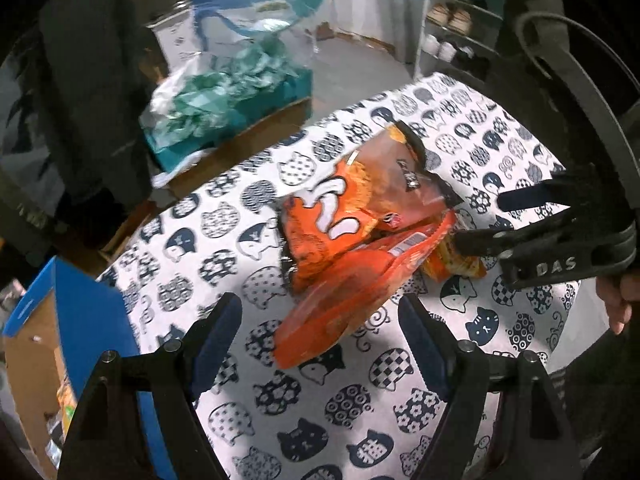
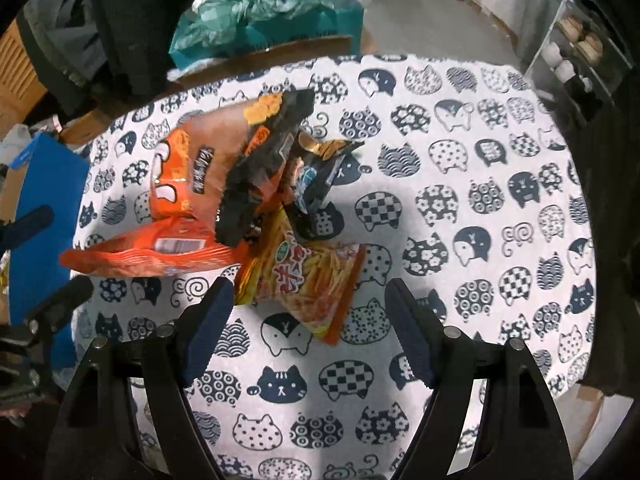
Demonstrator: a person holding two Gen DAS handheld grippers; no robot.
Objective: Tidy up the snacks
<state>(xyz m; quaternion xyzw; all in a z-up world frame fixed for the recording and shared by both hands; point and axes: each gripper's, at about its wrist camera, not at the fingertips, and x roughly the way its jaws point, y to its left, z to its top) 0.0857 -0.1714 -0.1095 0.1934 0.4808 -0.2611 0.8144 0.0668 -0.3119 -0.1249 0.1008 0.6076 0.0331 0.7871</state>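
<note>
A pile of snack bags lies on the cat-print tablecloth (image 1: 312, 408). An orange bag (image 1: 352, 292) reaches toward my left gripper (image 1: 320, 320), which is open and empty just short of it. Behind it lies an orange-and-black bag (image 1: 360, 196). In the right wrist view a bag of fries-like sticks (image 2: 308, 280) lies nearest my right gripper (image 2: 308, 308), which is open and empty right at its near edge. The orange bag (image 2: 152, 252), the orange-and-black bag (image 2: 224, 152) and a small dark bag (image 2: 320, 176) lie behind it. My right gripper (image 1: 480, 220) also shows in the left wrist view, open.
A blue-rimmed cardboard box (image 1: 60, 340) stands off the table's left edge, also seen in the right wrist view (image 2: 40, 208). A teal box with plastic bags (image 1: 224, 100) sits behind the table. A shoe rack (image 1: 456, 28) stands at the back right. Dark clothing (image 1: 88, 92) hangs at left.
</note>
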